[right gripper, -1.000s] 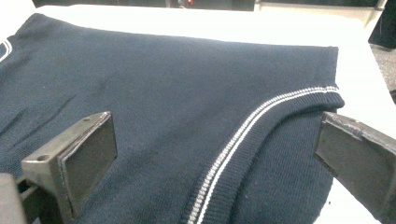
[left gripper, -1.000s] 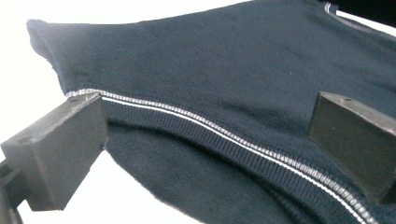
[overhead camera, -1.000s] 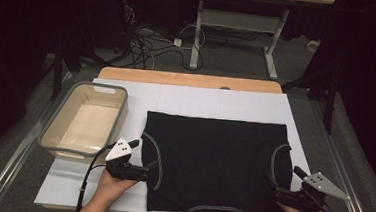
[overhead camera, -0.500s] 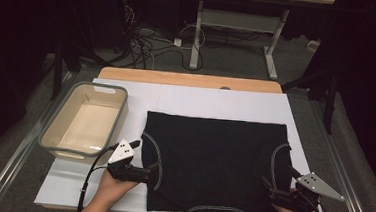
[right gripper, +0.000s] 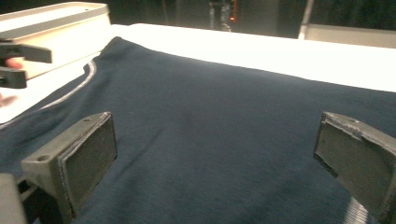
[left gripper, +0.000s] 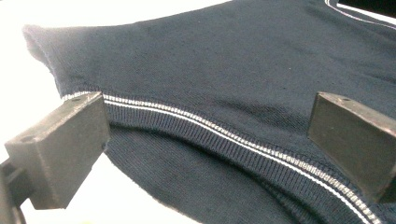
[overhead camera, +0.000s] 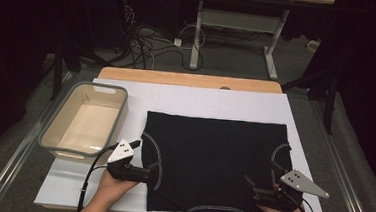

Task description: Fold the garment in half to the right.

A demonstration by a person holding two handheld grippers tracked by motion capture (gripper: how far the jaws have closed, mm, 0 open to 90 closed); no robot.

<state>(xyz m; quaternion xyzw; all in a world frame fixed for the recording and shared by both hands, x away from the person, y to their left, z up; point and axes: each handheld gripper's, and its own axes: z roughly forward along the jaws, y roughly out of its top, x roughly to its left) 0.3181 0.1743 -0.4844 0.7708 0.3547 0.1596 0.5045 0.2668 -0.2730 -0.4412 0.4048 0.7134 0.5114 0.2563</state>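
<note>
At the near table edge: two hands, each with a gripper, set at the lower corners of a dark top (overhead camera: 211, 170). Left gripper (overhead camera: 147, 172): jaws spread wide, straddling the white-striped armhole band (left gripper: 224, 133) at the top's left edge; nothing pinched, cloth lying flat between the jaws, probably placed to take hold of that edge. Right gripper (overhead camera: 251, 186): jaws likewise spread, low over plain cloth near the lower right corner, beside the right armhole; no grip yet. Pairing at opposite sides suggests a two-handed lift or fold of the near portion. Top: dark knit, sleeveless by the look of it, spread flat and square on the white board (overhead camera: 226, 101), neckline trim toward the person, straight hem toward the far side; smooth, no fold visible. Left of the top, just beside it: tub (overhead camera: 82, 121), beige, grey-rimmed, empty, possibly the destination for the folded piece. Beyond the board: strip of bare wooden tabletop (overhead camera: 188, 79). Farther: dark floor with a tangle of cables (overhead camera: 150, 40) and white legs of a second table (overhead camera: 197, 34).
</note>
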